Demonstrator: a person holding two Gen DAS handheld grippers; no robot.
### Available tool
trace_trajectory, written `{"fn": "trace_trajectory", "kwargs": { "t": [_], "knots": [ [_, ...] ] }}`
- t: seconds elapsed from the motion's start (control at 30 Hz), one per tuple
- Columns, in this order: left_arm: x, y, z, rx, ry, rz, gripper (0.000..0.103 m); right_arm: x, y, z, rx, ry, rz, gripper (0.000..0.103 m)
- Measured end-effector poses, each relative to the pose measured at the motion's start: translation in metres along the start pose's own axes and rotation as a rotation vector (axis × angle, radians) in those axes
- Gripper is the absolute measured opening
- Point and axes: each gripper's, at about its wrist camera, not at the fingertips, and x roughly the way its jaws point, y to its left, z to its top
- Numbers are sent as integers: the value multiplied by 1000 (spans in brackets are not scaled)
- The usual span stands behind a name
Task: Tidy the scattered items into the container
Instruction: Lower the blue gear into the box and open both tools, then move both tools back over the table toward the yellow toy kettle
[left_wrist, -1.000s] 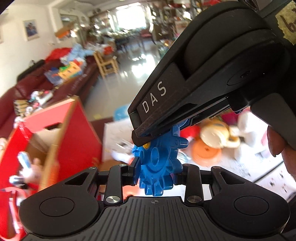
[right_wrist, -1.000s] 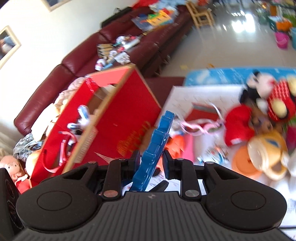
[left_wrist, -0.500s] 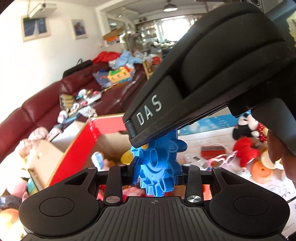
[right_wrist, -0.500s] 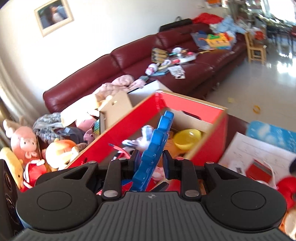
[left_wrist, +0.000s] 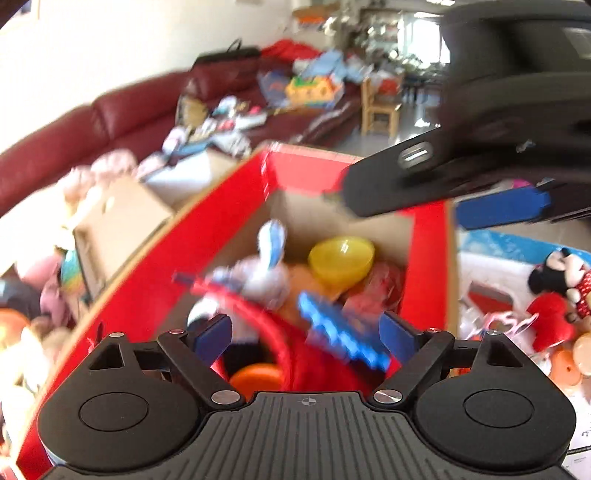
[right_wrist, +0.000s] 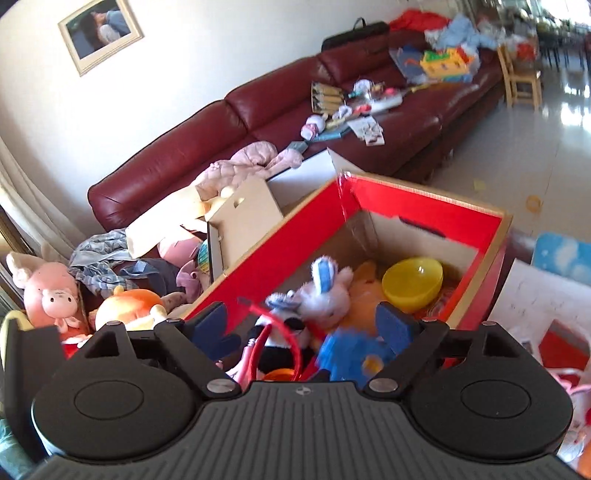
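Observation:
The red cardboard box (left_wrist: 236, 206) (right_wrist: 436, 206) stands open below both grippers, holding a yellow bowl (left_wrist: 341, 258) (right_wrist: 412, 282), a white plush rabbit (right_wrist: 325, 291) and other toys. My left gripper (left_wrist: 306, 338) is open above the box. The blue gear toy (left_wrist: 343, 341) is blurred and free between its fingers, falling into the box. My right gripper (right_wrist: 306, 325) is open too, and the blue gear (right_wrist: 354, 350) lies loose just below its right finger. The right gripper also shows in the left wrist view (left_wrist: 424, 177), up on the right.
A dark red sofa (right_wrist: 258, 122) strewn with items runs behind the box. A beige cardboard box (right_wrist: 240, 214) and plush toys (right_wrist: 48, 291) sit to the left. A white mat (left_wrist: 517, 288) with Minnie plush and orange toys lies to the right.
Both grippers were shut on the blue gear; both have opened over the red box and the gear has dropped free. The views have moved further over the box.

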Motion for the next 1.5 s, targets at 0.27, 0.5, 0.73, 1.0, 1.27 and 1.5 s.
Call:
{"fn": "trace_trajectory", "kwargs": {
  "t": [0.27, 0.5, 0.73, 1.0, 1.27, 1.5],
  "knots": [
    [9, 14, -7, -16, 8, 0, 94, 1, -13, -15, 38, 56, -4, 93],
    [4, 0, -8, 6, -16, 3, 95, -2, -15, -29, 80, 88, 36, 95],
    [-1, -13, -14, 15, -14, 0, 95, -17, -28, -37, 127, 83, 52, 96],
    [-16, -51, -11, 92, -47, -36, 96, -57, -69, -47, 182, 53, 12, 97],
    [-18, -107, -13, 202, -58, -109, 97, -120, -161, -63, 247, 2, -216, 98],
    [-7, -150, -25, 289, -16, -146, 97, -157, -232, -105, 405, 2, -317, 98]
  ]
}}
